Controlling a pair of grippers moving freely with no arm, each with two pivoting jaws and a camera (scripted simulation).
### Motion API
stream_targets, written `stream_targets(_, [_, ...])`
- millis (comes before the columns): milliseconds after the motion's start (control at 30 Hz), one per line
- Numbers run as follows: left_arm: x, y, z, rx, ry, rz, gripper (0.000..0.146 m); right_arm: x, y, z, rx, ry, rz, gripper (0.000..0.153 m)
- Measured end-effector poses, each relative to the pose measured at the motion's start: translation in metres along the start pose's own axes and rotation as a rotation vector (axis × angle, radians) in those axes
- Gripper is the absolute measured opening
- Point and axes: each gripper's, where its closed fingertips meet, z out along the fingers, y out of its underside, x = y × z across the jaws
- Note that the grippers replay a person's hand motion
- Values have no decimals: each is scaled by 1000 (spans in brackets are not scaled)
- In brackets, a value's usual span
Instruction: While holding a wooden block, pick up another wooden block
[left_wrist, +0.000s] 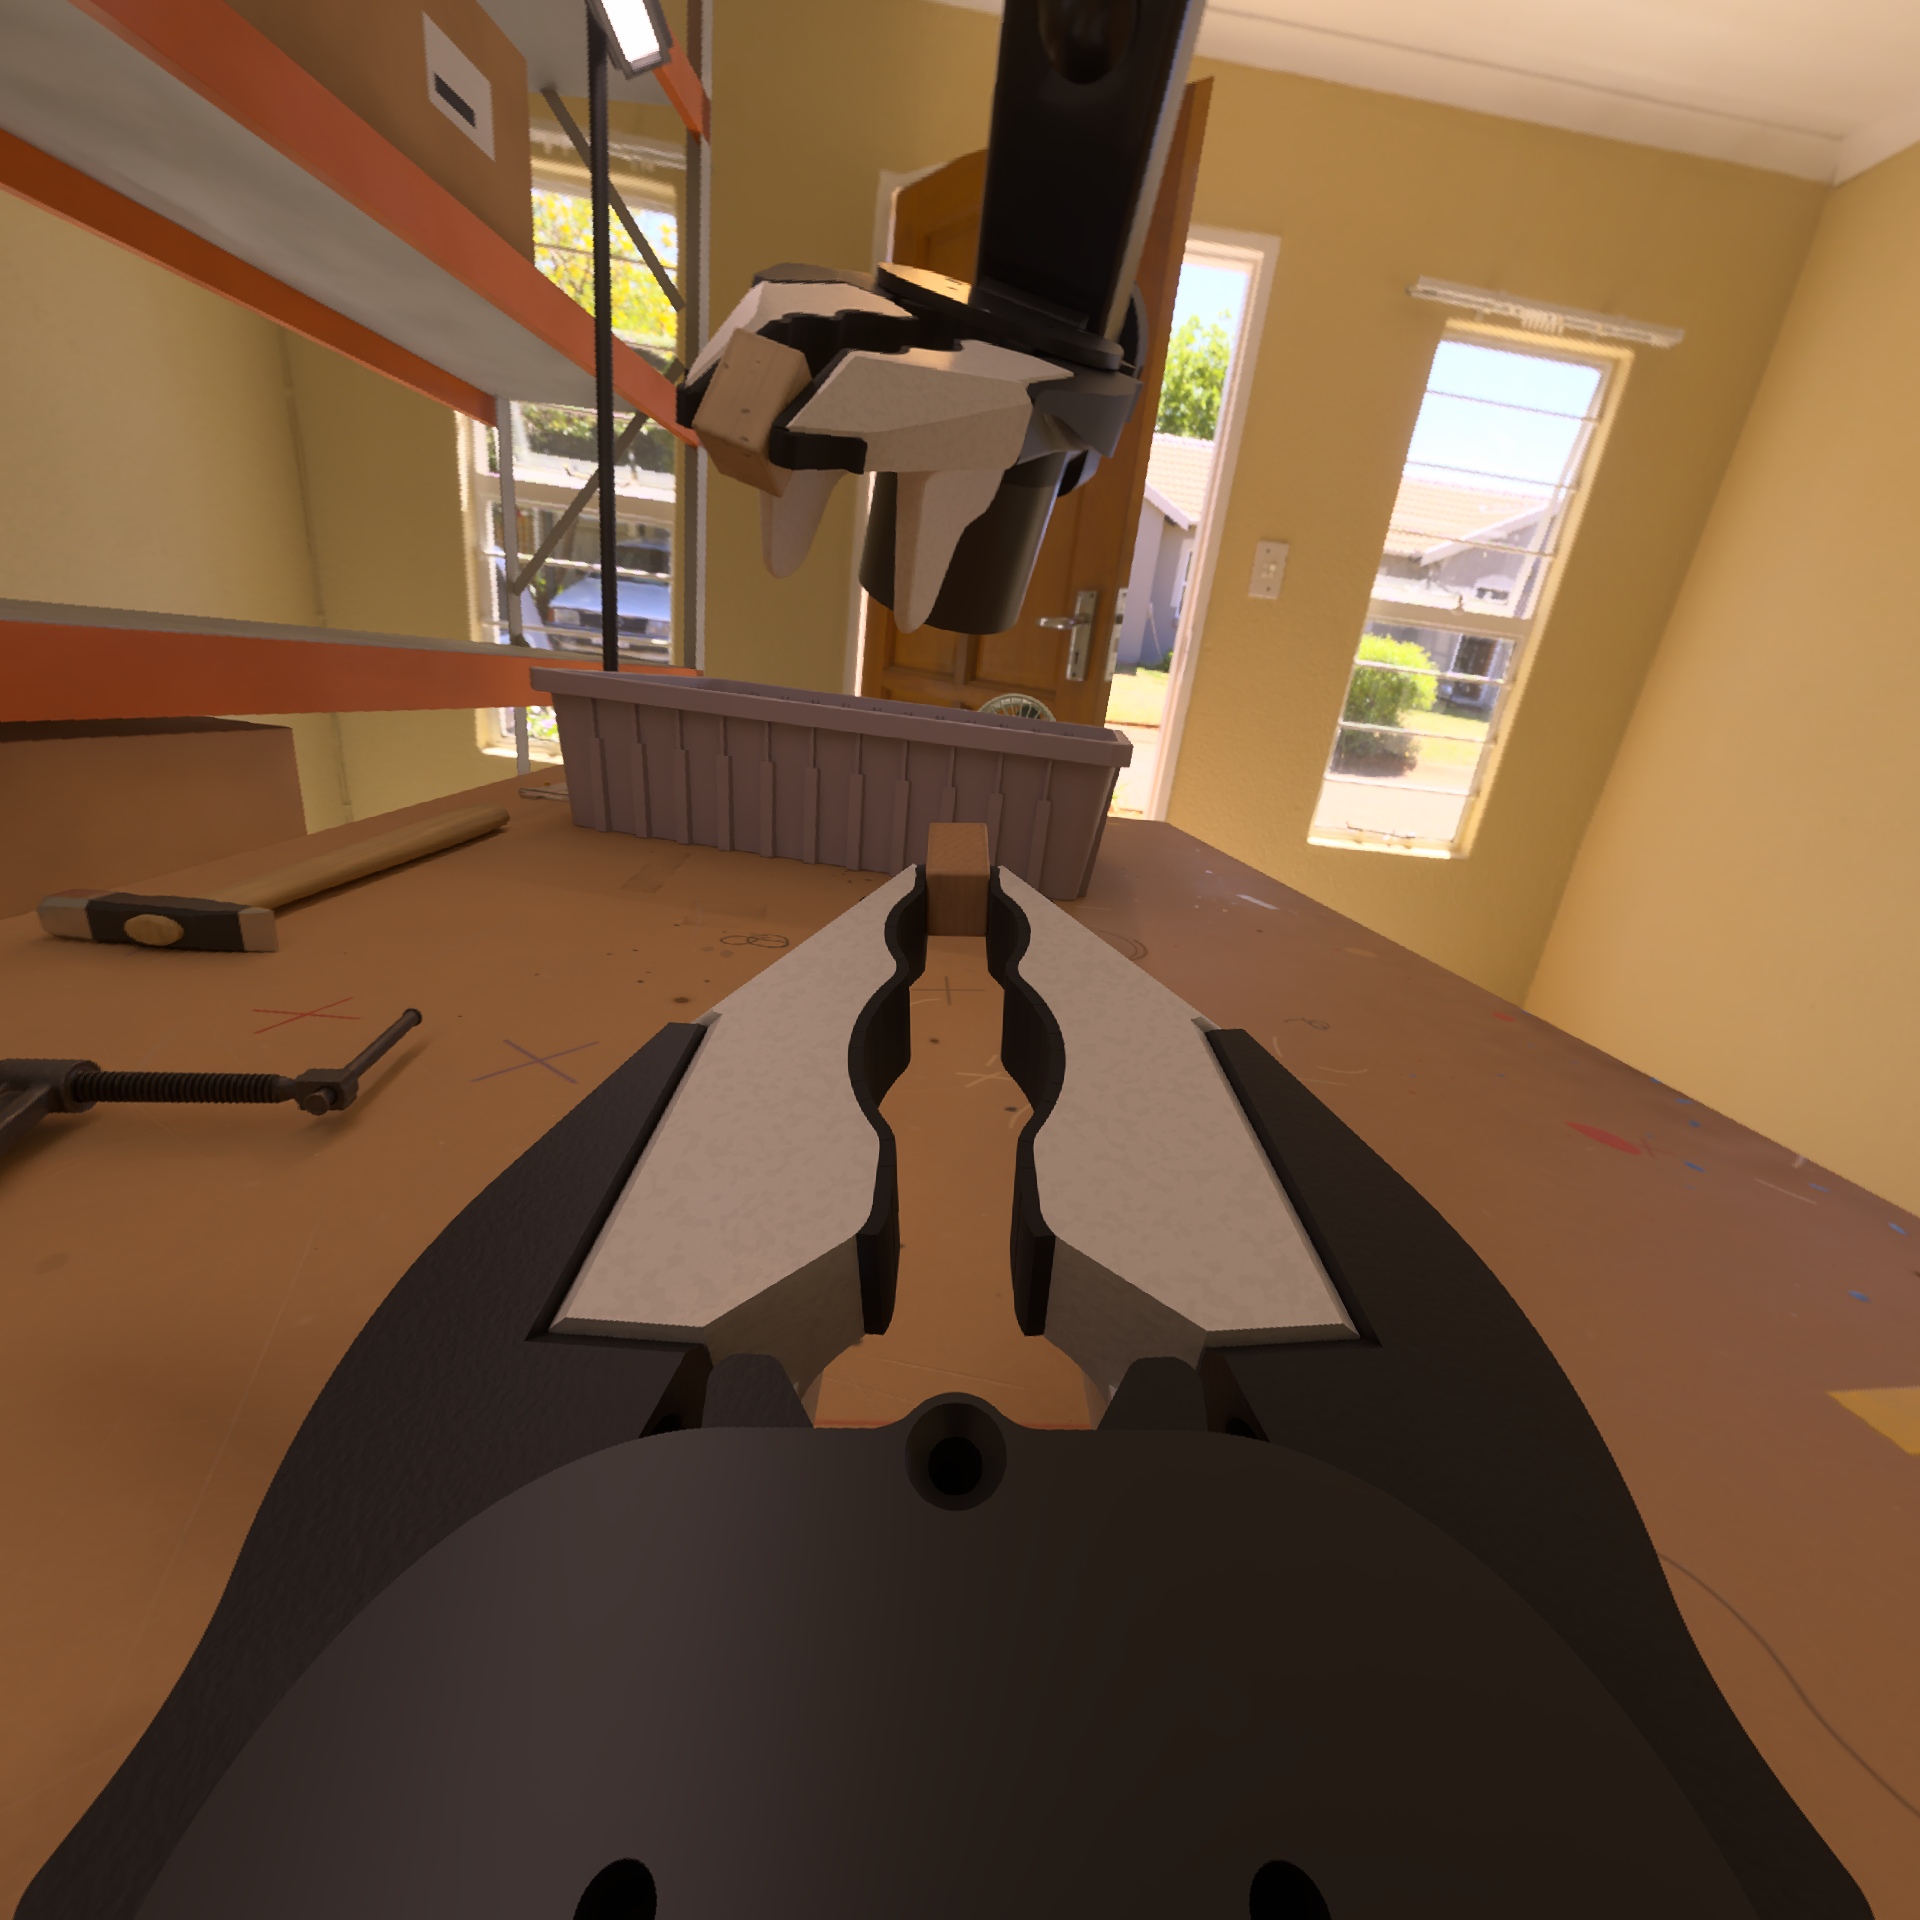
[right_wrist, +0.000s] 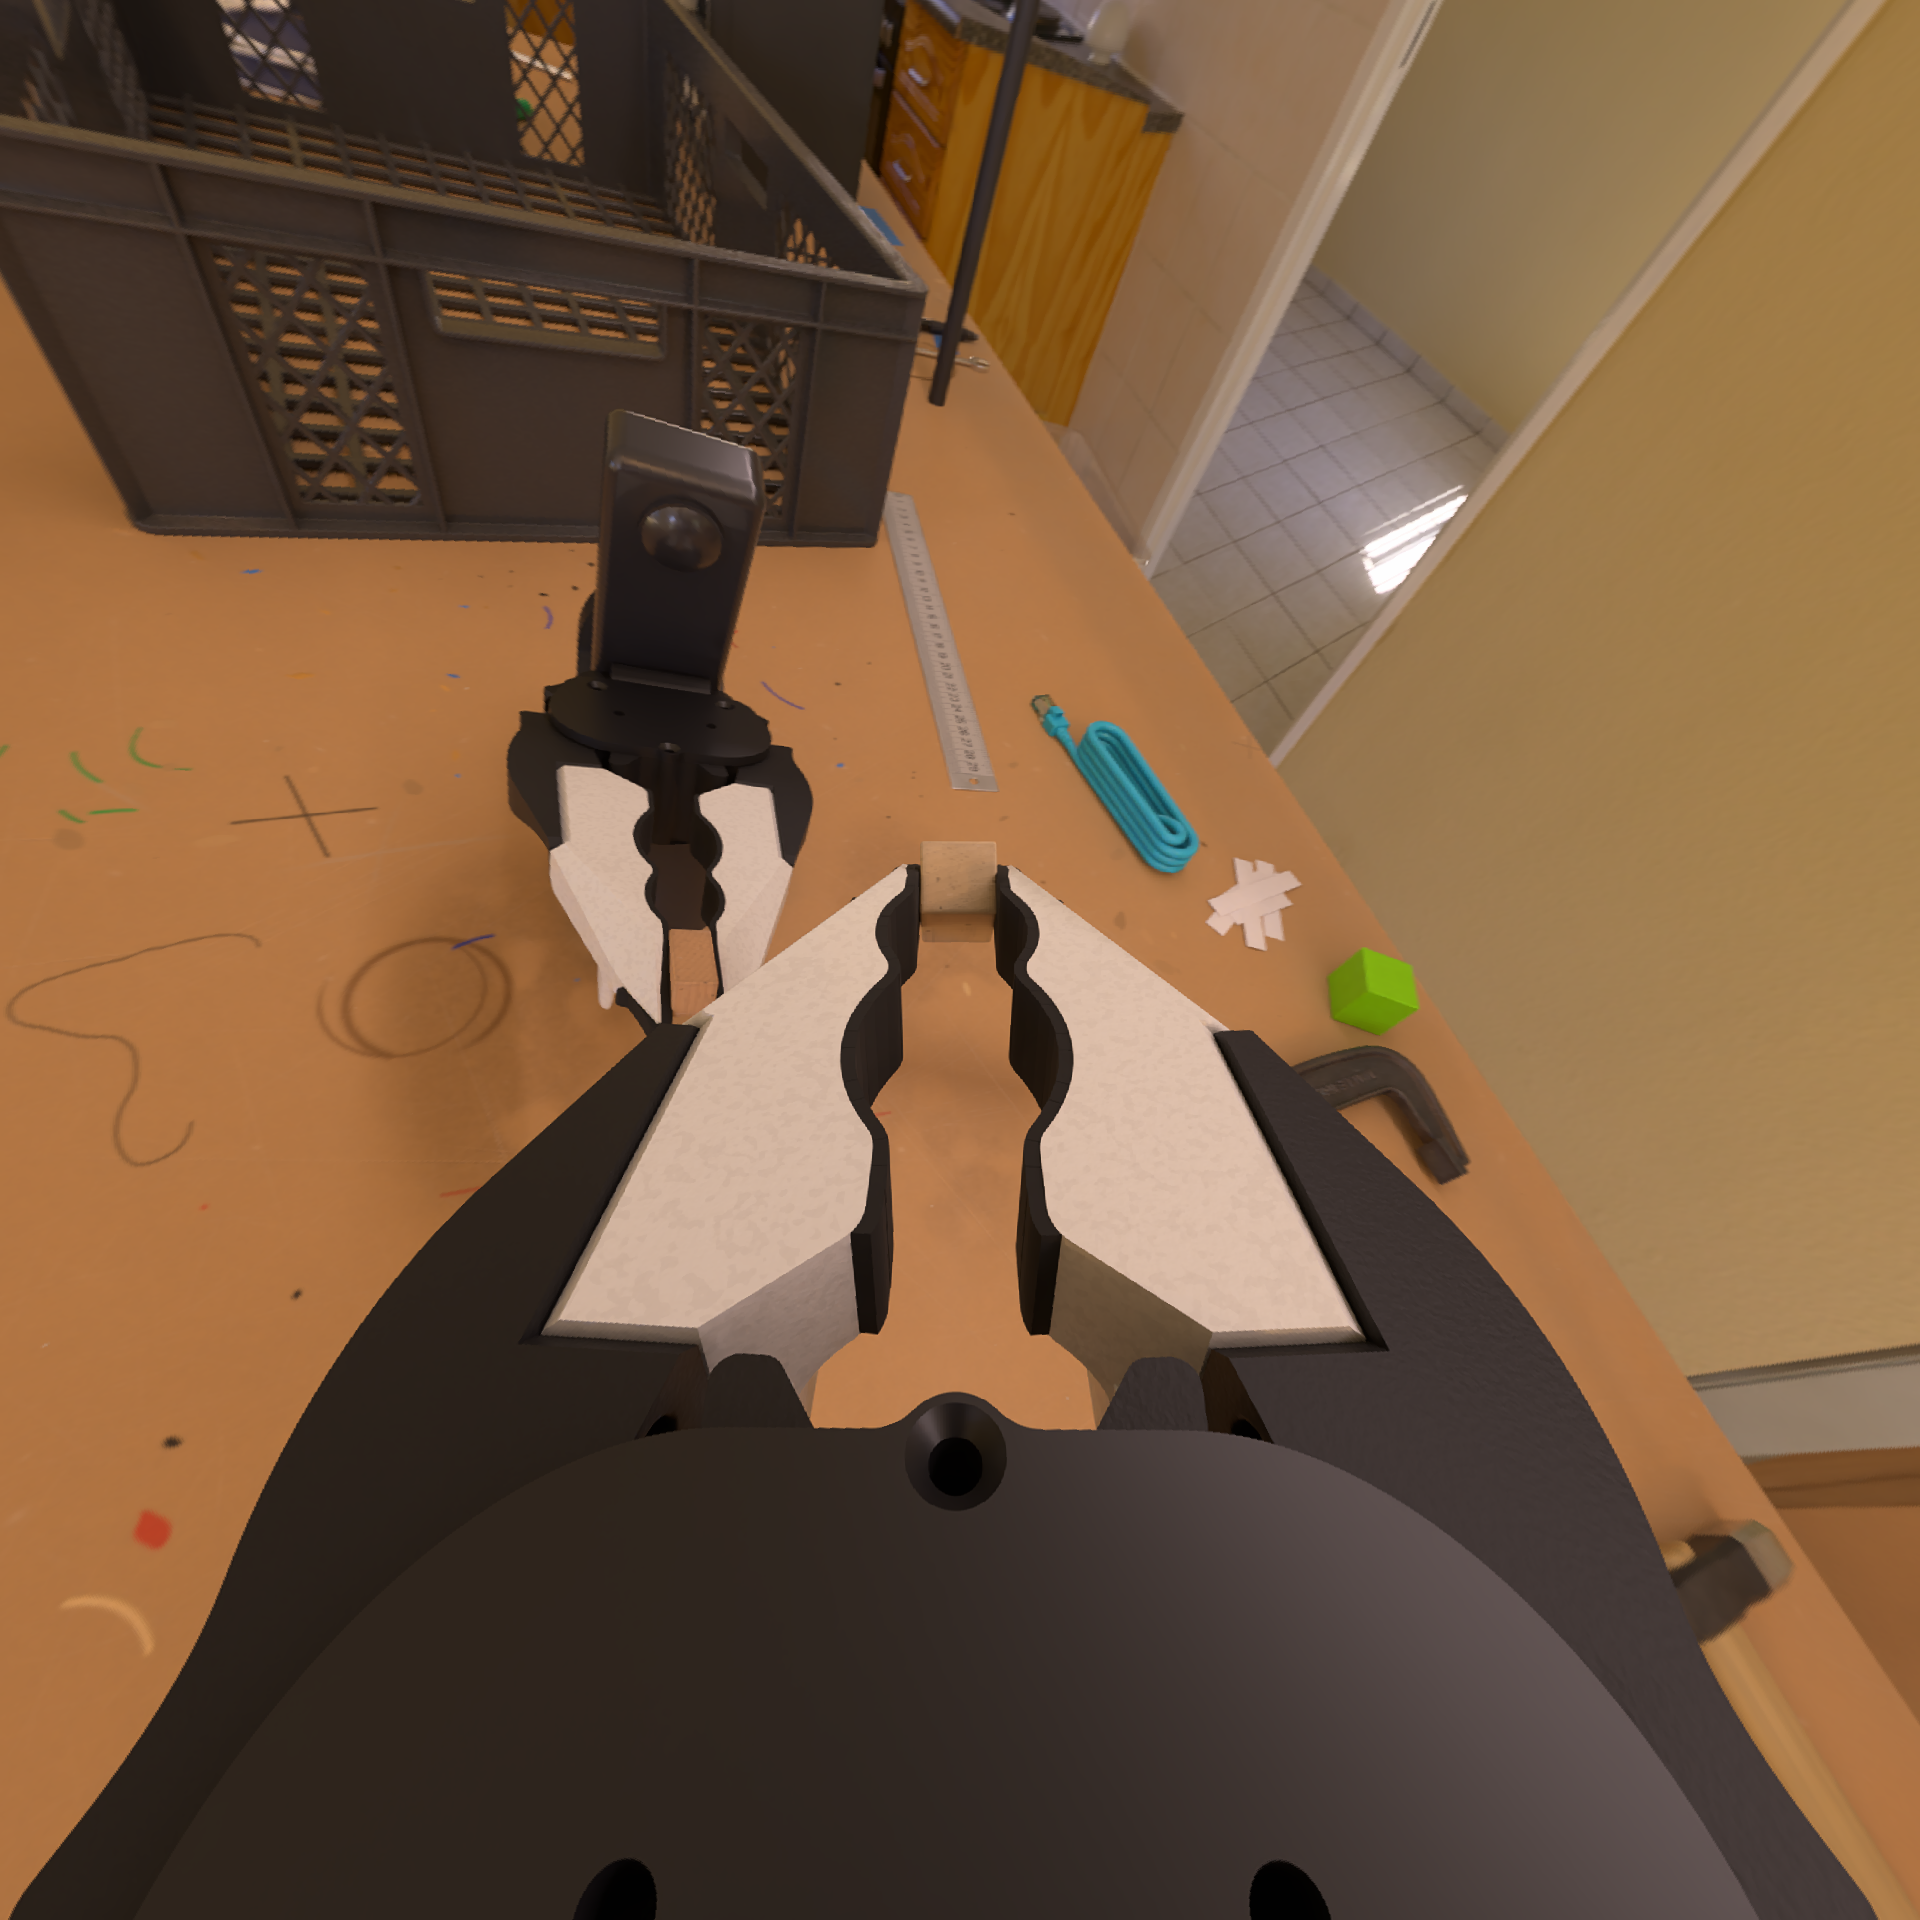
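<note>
In the left wrist view my left gripper is shut on a light brown wooden block at its fingertips, low over the workbench. My right gripper hangs above and ahead of it, shut on a paler wooden block. In the right wrist view my right gripper grips that pale block well above the bench. Below and to its left, the left gripper points down with its block at the table surface. I cannot tell if that block touches the table.
A grey ribbed planter box, a hammer, a screw clamp and orange shelving lie around the left gripper. A dark crate, ruler, blue cable, green cube and C-clamp sit near the bench's right edge.
</note>
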Motion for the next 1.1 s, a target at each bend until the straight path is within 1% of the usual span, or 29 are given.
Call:
stream_targets(100, [0,2,1,-7,4,-6,10,-2,3,0,-8,-29,12,13])
stream_targets(233, [-11,4,9,-6,-5,-87,10,0,3,-6,22,-60,24,13])
stream_targets(367, [-15,6,16,-16,36,-149,10,13,14,-9,12,-44,58,13])
stream_targets(467, [-13,3,12,9,42,-130,10,22,19,-10,29,-48,107,13])
stream_targets(567, [-15,2,10,15,9,-107,10,29,25,-9,36,-33,154,13])
stream_targets(667, [-15,2,10,11,12,-113,10,32,33,-7,0,-16,146,13])
stream_targets(767, [-16,2,9,12,11,-120,10,32,35,-4,-5,-16,147,13])
stream_targets(867, [-16,2,9,12,12,-117,10,35,40,-1,-43,27,117,13])
stream_targets(1100, [-15,2,10,12,22,-118,10,33,43,6,-47,4,127,13])
